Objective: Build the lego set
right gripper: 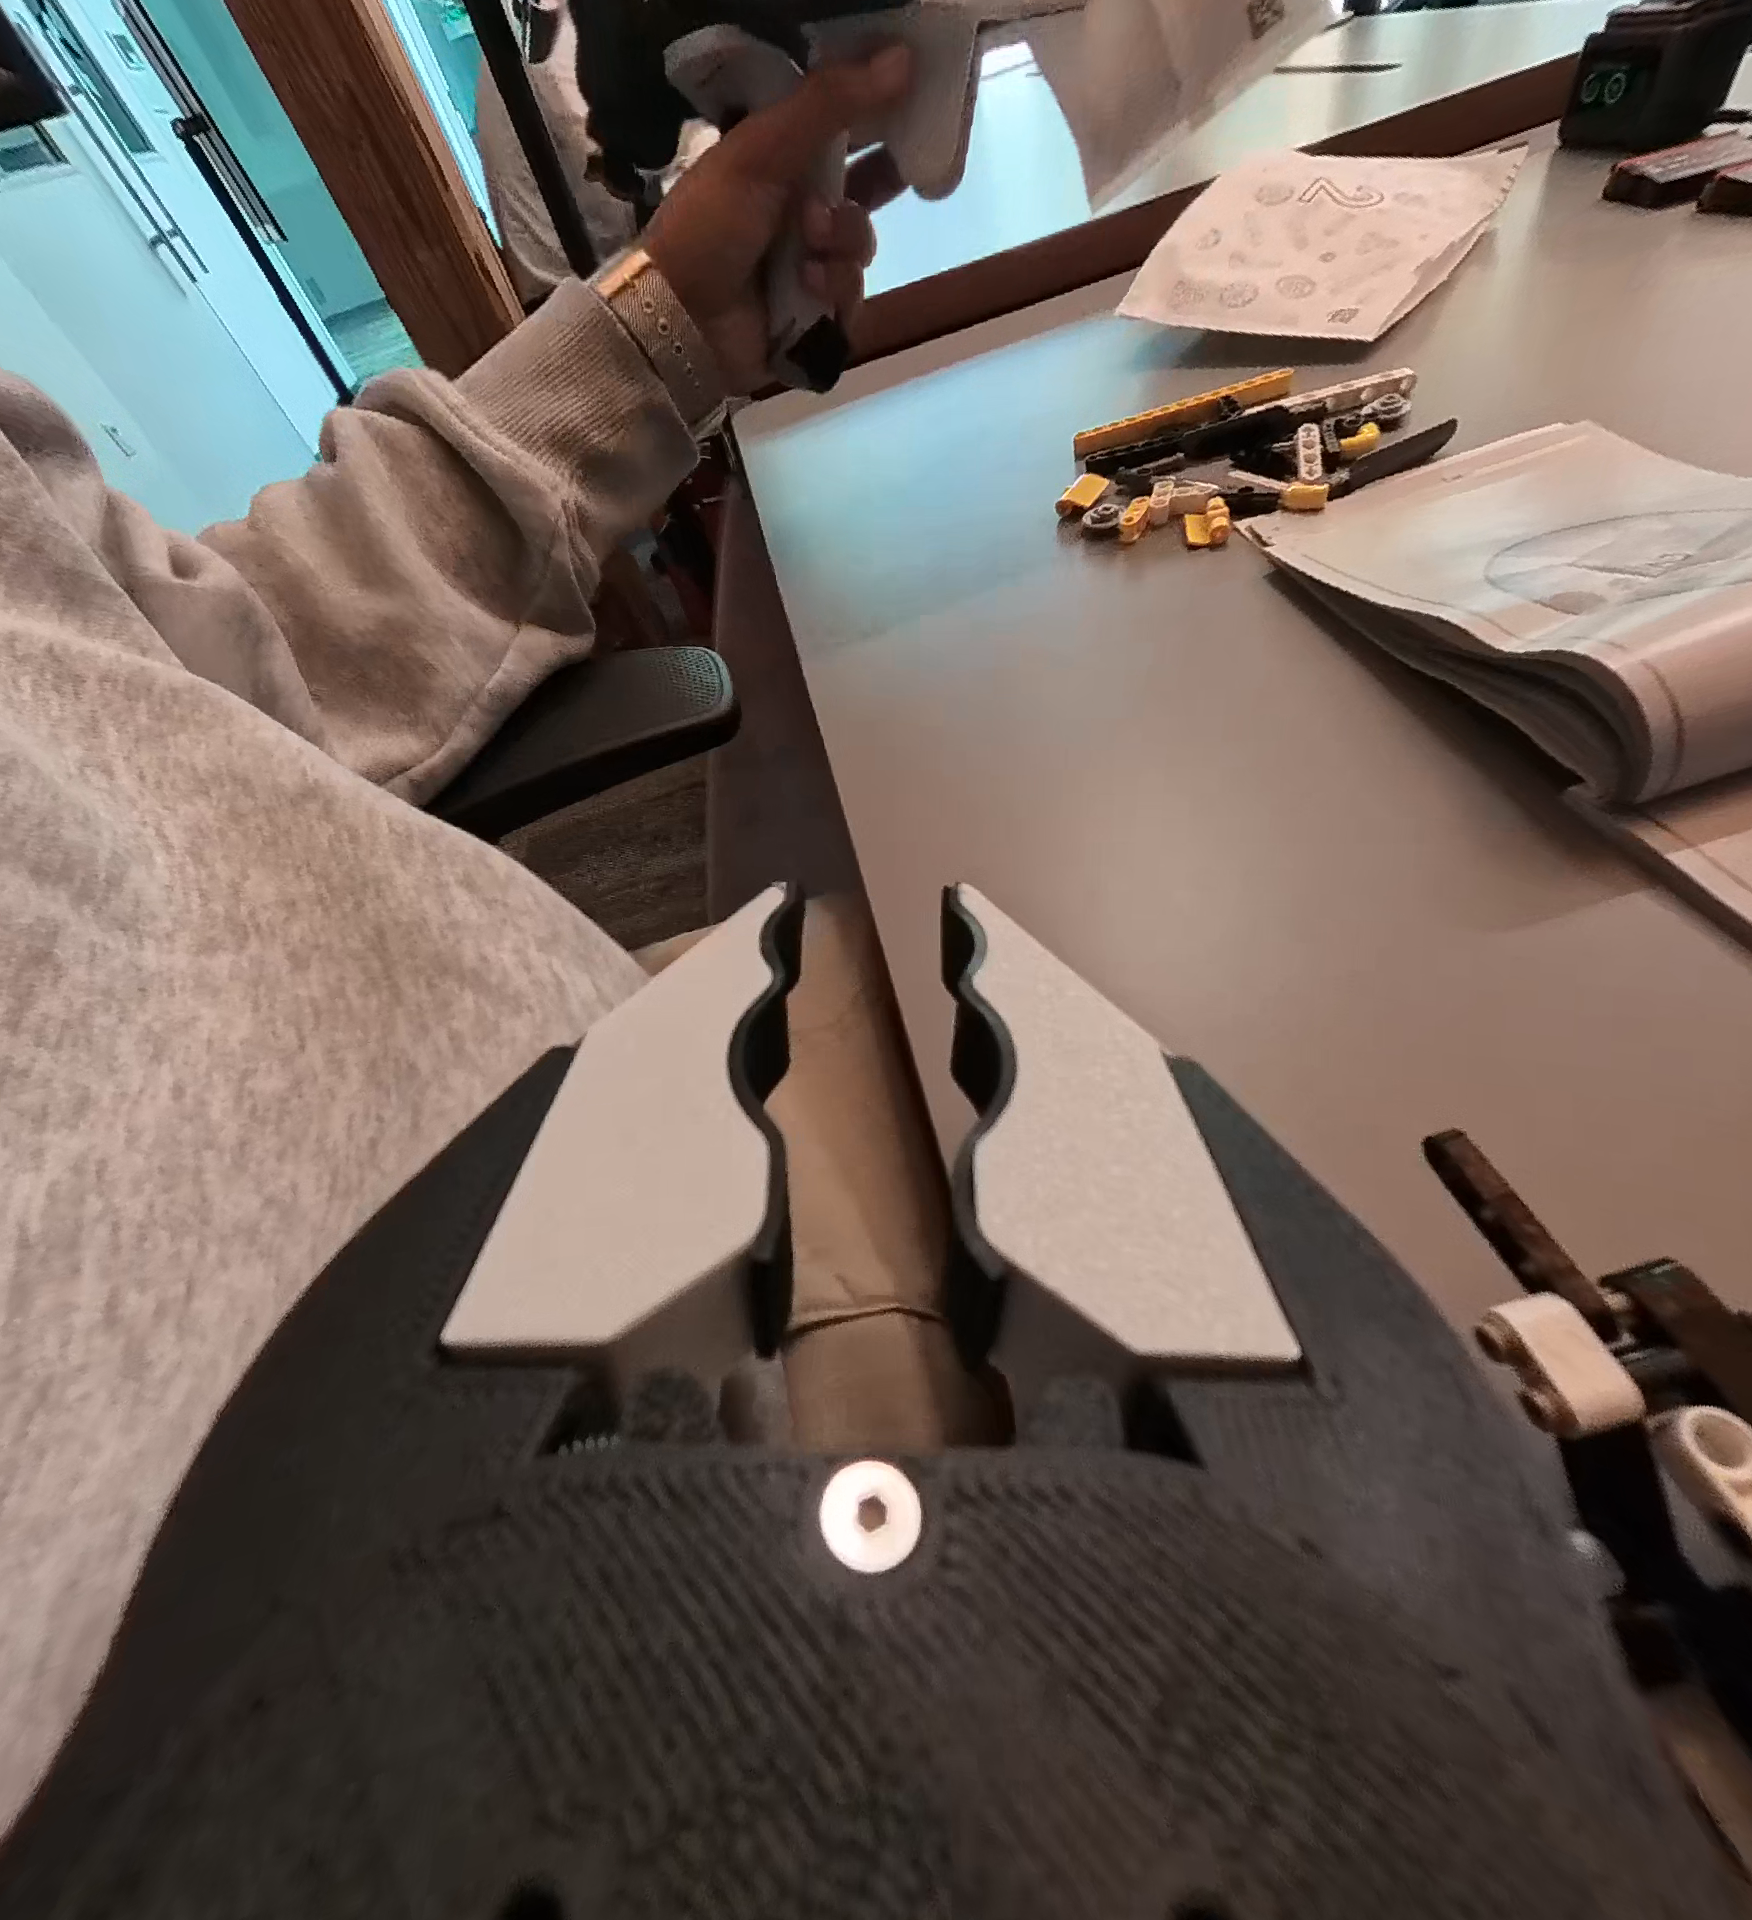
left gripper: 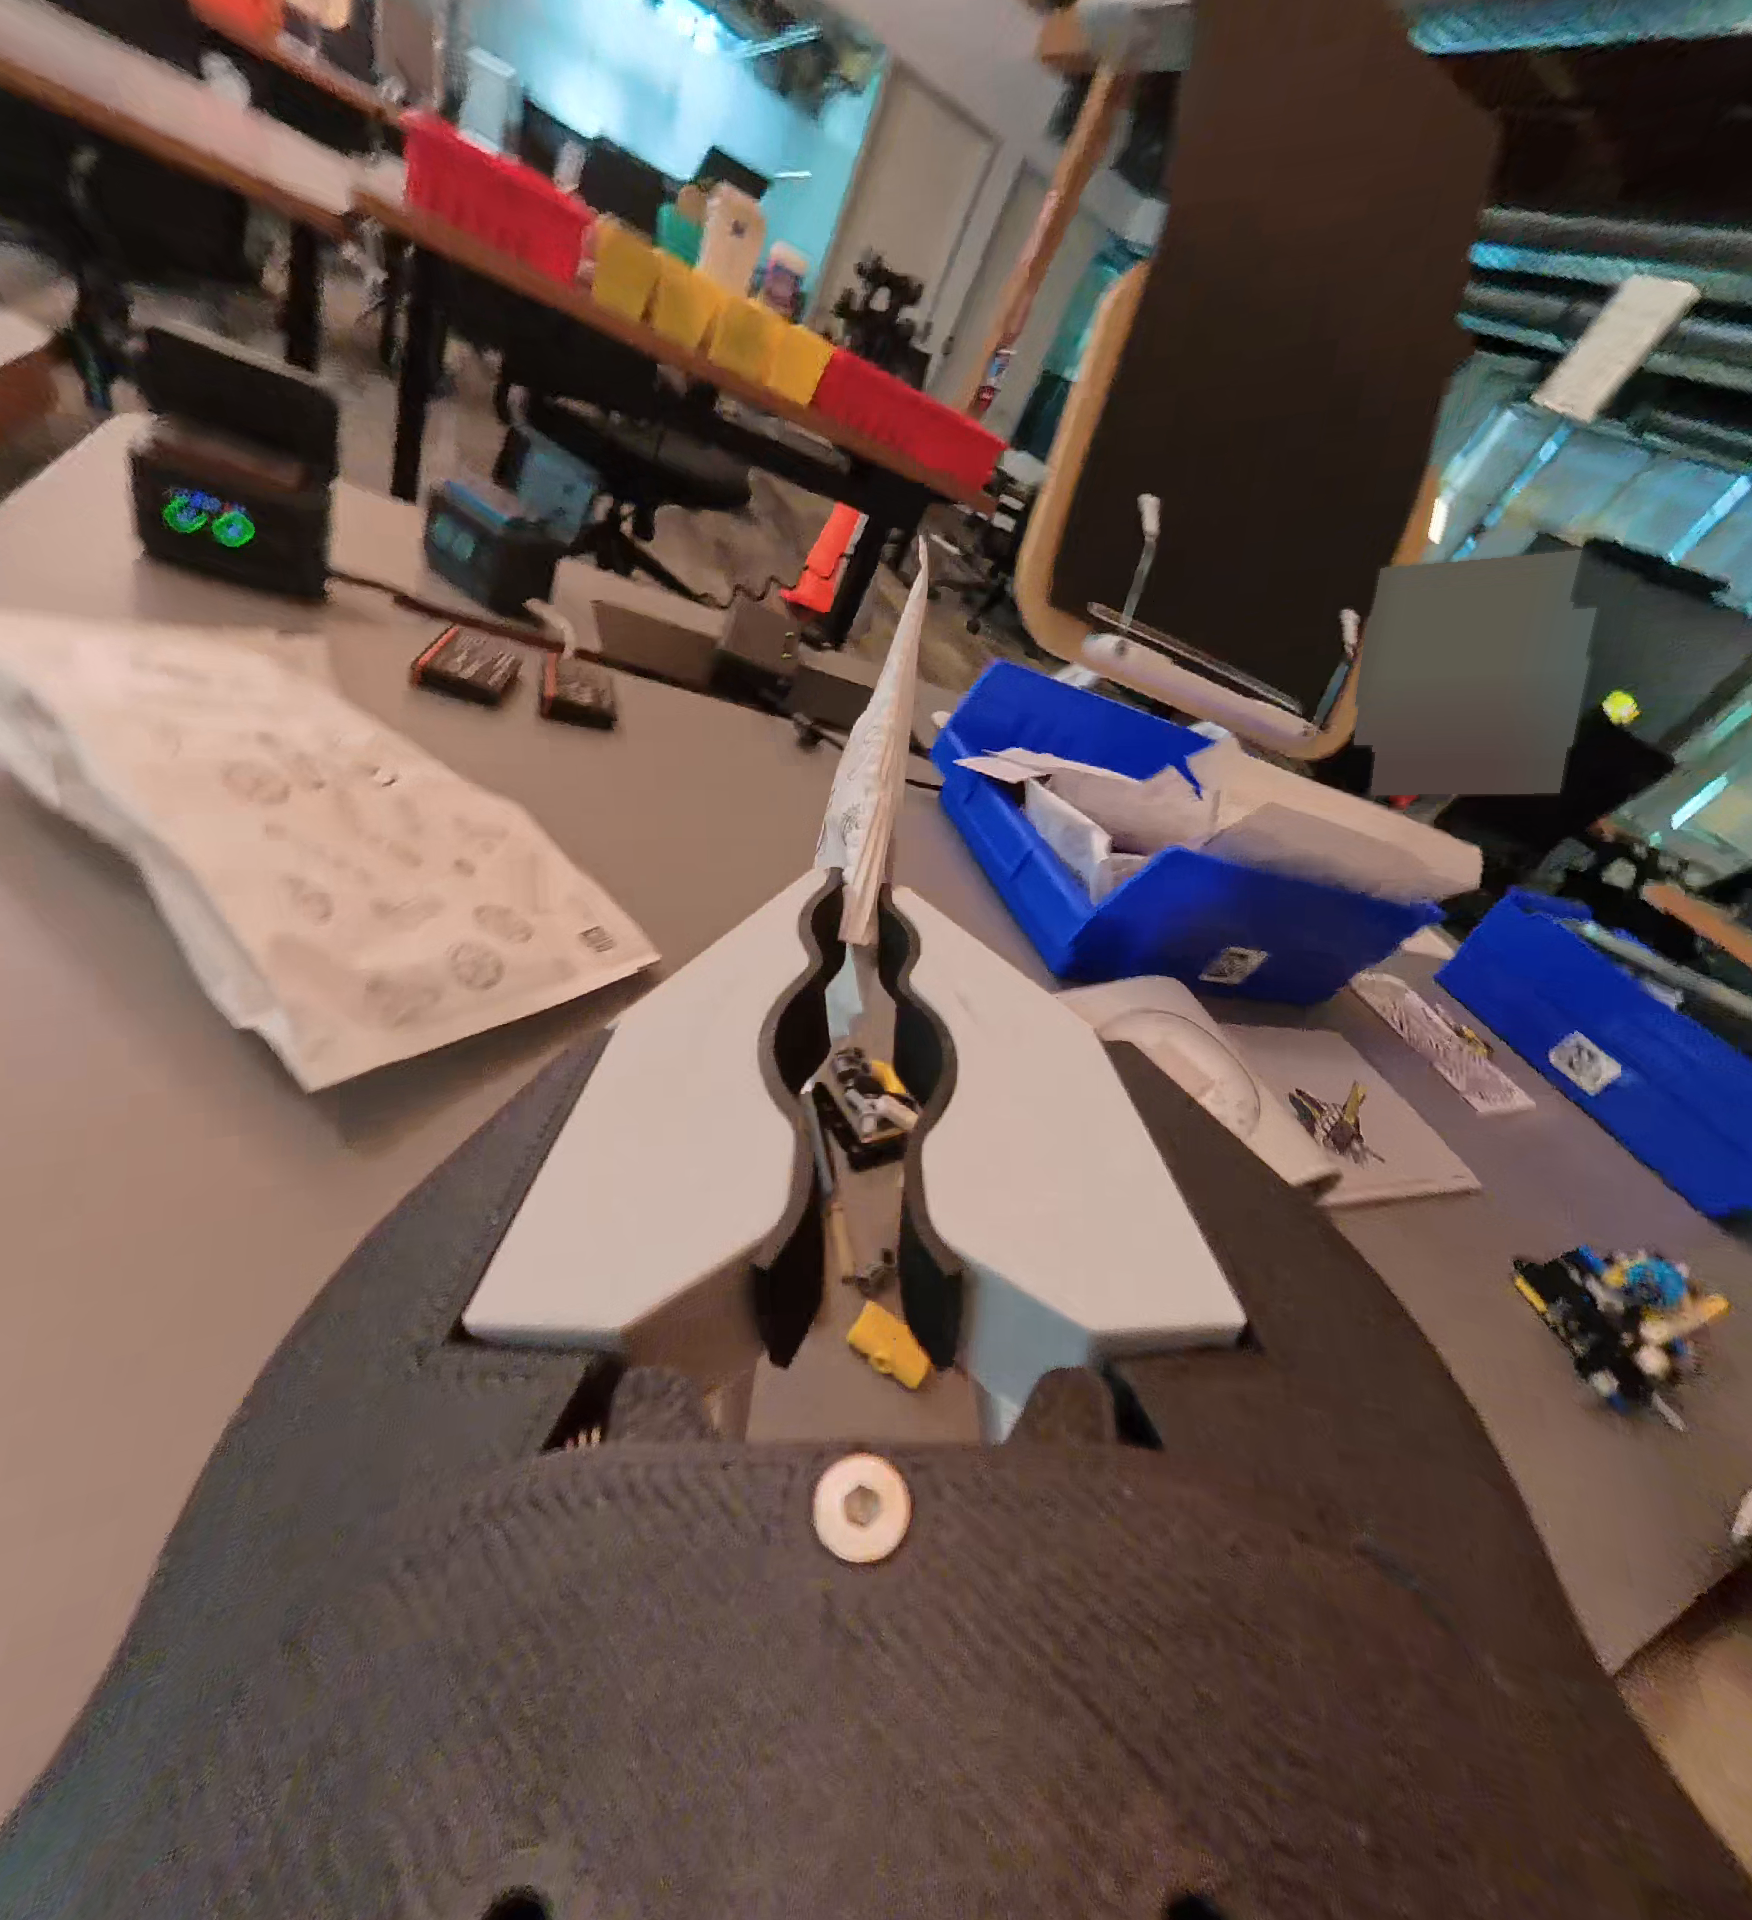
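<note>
My left gripper is shut on the edge of a white paper bag, which sticks up edge-on between the fingertips, held above the grey table. Loose yellow and black lego pieces show through the finger gap below. My right gripper is open and empty, low over the table's near edge. A pile of loose lego pieces lies ahead of it. A part-built lego model stands on the table and shows close at the right wrist view's lower right.
An open instruction booklet lies right of the pieces. A flat printed paper bag lies at left. Two blue bins stand at the right. Black chargers sit at the back. A person's grey sleeve fills the left. My hands' fingertips stand some 35 cm from each other.
</note>
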Motion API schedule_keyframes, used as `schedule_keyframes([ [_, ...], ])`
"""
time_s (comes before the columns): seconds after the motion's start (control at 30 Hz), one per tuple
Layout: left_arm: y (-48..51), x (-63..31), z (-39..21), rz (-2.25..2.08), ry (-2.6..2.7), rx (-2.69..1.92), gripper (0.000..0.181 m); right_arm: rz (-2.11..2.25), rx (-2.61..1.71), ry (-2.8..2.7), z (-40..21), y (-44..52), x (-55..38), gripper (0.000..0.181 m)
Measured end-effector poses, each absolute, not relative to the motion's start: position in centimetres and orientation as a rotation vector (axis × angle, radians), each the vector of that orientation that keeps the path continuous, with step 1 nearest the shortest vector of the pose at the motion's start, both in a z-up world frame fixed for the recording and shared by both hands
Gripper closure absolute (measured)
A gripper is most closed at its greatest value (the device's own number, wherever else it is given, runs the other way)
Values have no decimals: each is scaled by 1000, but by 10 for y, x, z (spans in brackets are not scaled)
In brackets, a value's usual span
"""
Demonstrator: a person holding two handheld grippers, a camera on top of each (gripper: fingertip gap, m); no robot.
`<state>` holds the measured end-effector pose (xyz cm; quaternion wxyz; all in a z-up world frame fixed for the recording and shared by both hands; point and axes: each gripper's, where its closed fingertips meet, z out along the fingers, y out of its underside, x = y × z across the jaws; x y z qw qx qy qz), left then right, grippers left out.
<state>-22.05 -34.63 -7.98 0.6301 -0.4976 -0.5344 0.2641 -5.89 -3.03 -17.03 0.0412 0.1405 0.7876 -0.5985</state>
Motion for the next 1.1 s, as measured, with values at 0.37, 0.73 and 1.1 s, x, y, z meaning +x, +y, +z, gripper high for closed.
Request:
schedule_keyframes([
  [0.37,-231,-217,-77,595,-892,-1360,179,-1884,410,2469,-161,-17,-57,157],
  [0.73,-155,-172,-109,425,-777,-1552,179,-1915,427,2437,-155,-20,-62,157],
  [1.1,-90,-139,-151,73,-768,-1723,180,-2068,474,2455,-110,-32,-104,155],
])
